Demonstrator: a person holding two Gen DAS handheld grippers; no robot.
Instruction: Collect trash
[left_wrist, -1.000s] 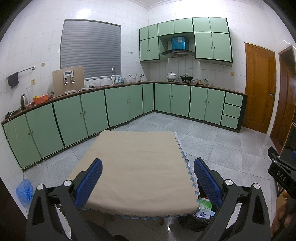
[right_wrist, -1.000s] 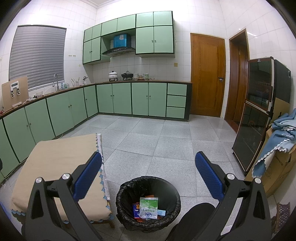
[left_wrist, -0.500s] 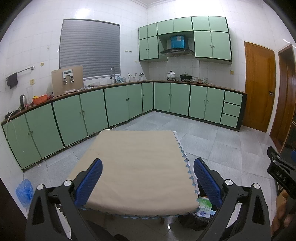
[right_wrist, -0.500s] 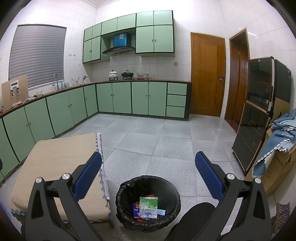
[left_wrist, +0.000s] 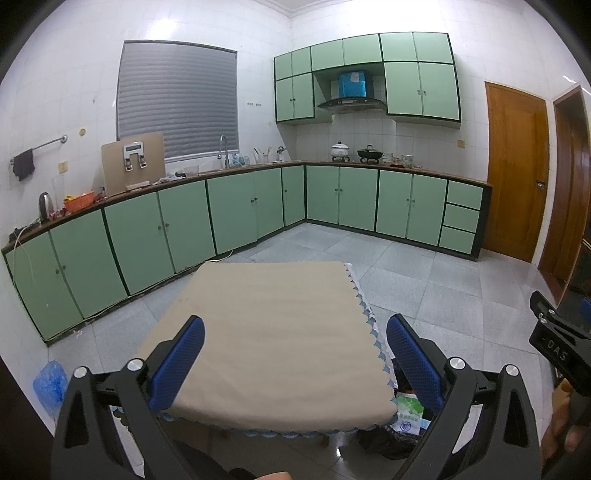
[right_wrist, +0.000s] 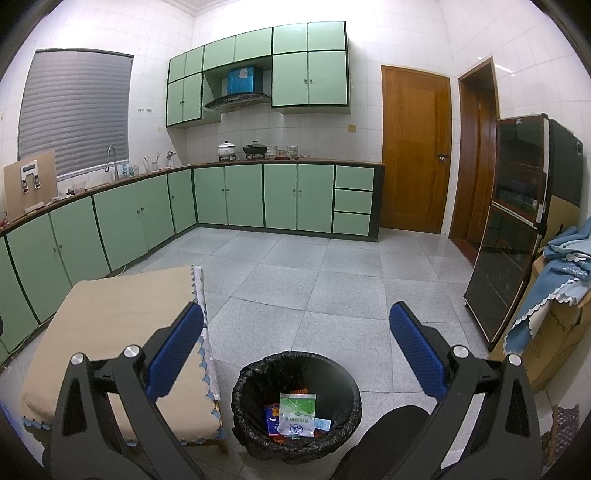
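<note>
The right gripper (right_wrist: 295, 332) is hanging with its blue fingers spread wide and gripping nothing. Just below and between them, a black-lined trash bin (right_wrist: 243, 384) is standing on the floor. Inside it, a white and green packet (right_wrist: 297, 413) is lying flat on top, its long axis running near to far, its printed face turned up. A red and blue wrapper (right_wrist: 271, 415) is peeking out at the packet's left edge, and a small pale blue piece (right_wrist: 322, 424) at its right.

The left gripper (left_wrist: 293, 345) is likewise hovering agape and empty over the near edge of a table (left_wrist: 266, 332) draped in beige cloth. The bin is sitting just right of that table. Farther off, green cabinets (right_wrist: 243, 195) are lining the far walls.
</note>
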